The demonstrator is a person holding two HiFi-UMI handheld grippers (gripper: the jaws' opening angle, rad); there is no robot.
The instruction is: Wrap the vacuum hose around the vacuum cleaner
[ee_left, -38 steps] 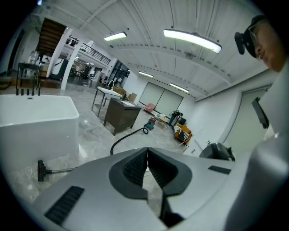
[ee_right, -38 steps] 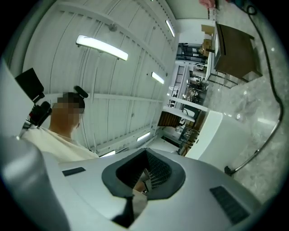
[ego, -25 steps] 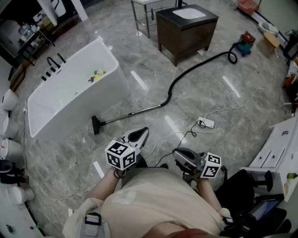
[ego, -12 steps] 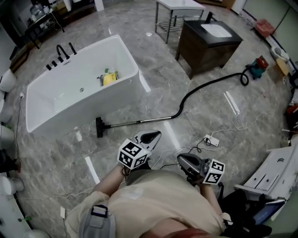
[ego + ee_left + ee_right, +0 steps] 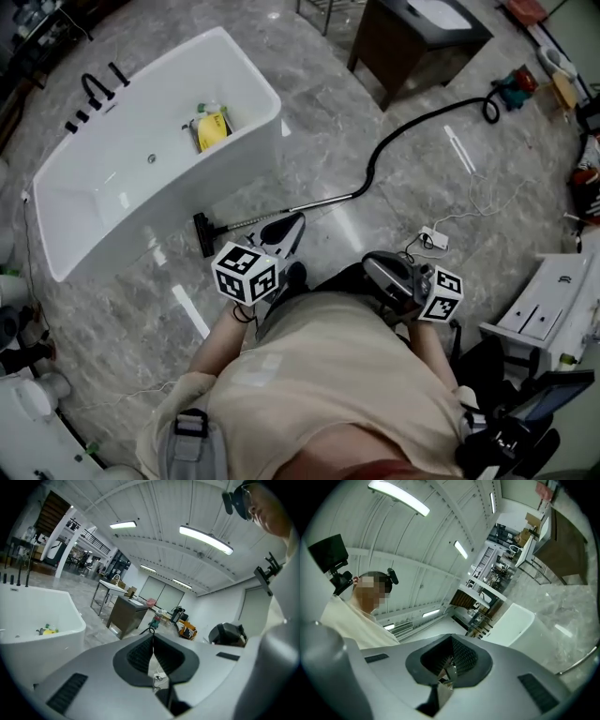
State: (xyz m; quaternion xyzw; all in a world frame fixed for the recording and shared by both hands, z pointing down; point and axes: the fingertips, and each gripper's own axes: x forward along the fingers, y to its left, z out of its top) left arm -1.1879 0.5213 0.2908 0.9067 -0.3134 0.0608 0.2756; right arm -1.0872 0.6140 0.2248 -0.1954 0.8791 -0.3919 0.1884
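Note:
The vacuum's black hose (image 5: 412,122) lies on the marble floor. It runs from a metal wand (image 5: 291,210) with a black floor head (image 5: 202,235) beside the bathtub up to the small teal and red vacuum cleaner (image 5: 517,89) at the far right. The cleaner (image 5: 153,620) also shows far off in the left gripper view. My left gripper (image 5: 291,226) hangs shut and empty just above the wand. My right gripper (image 5: 373,266) is held shut and empty close to my body; in the right gripper view it (image 5: 451,639) points up toward the ceiling.
A white bathtub (image 5: 56,211) with yellow items (image 5: 212,128) inside stands at the left. A dark cabinet (image 5: 403,47) is at the back. A white power strip (image 5: 433,241) with loose cables lies to the right, next to white furniture (image 5: 553,300).
The head view has swung and I have come closer to the wand, which now lies just ahead of the left gripper. Both grippers stay shut and empty.

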